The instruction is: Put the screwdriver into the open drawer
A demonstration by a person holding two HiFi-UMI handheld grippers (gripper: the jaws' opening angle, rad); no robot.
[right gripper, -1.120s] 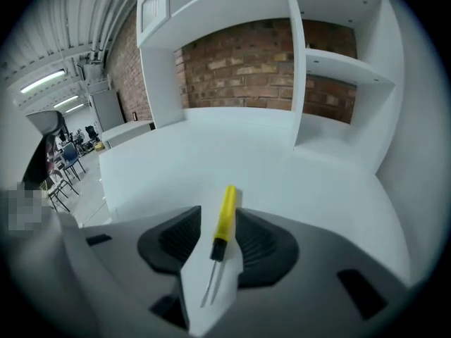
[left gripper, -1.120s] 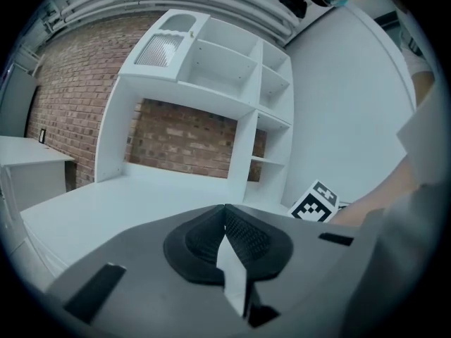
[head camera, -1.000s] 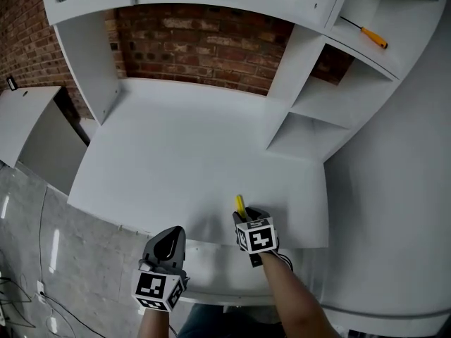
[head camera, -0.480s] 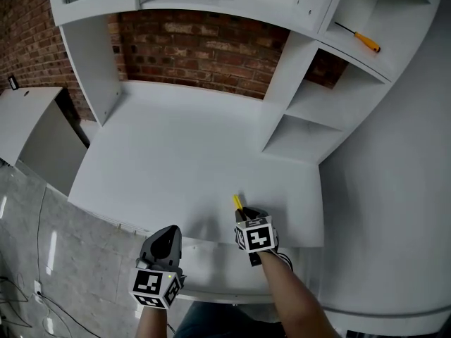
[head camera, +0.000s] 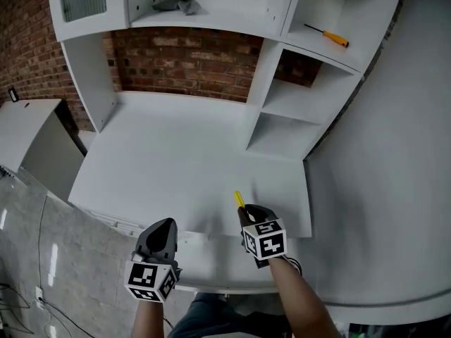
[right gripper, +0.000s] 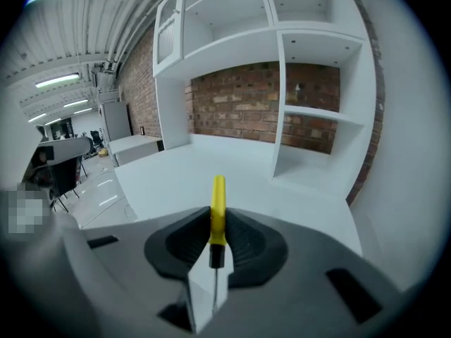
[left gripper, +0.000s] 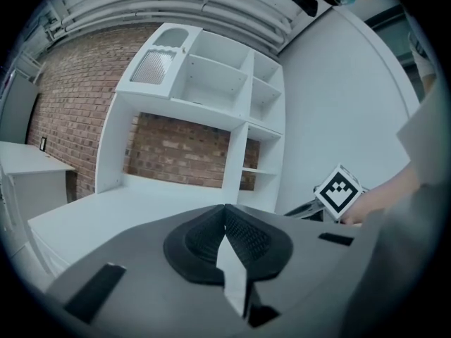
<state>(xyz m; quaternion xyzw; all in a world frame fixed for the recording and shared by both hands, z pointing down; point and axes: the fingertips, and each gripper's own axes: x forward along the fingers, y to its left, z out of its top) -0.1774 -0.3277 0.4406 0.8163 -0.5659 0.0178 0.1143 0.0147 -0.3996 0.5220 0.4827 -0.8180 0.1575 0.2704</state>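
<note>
Grips the screwdriver (right gripper: 218, 197) by its yellow handle in the right gripper (head camera: 247, 213), lower centre of the head view. Presses the left gripper (left gripper: 225, 215) together on nothing. Looks light, rigid and slick, so best pinched mid-handle.

Flat white desk top (head camera: 176, 160) sits in front of a red brick wall (head camera: 183, 55), with a white wooden shelf unit (head camera: 282, 111) above it and down its right side. An orange-handled screwdriver (head camera: 331, 36) lies on a top-right shelf and a crumpled grey cloth (head camera: 176, 5) on the top-middle shelf. A white open drawer (head camera: 211, 263) juts out under the desk's front edge, with the left gripper (head camera: 164, 225) at its left and the right gripper (head camera: 248, 213) at its right, over the edge. A yellow-handled screwdriver (head camera: 239, 199) sits between the right gripper's jaws, handle toward the wall. A low white cabinet (head camera: 28, 129) stands left of the desk on the grey floor (head camera: 42, 259).
</note>
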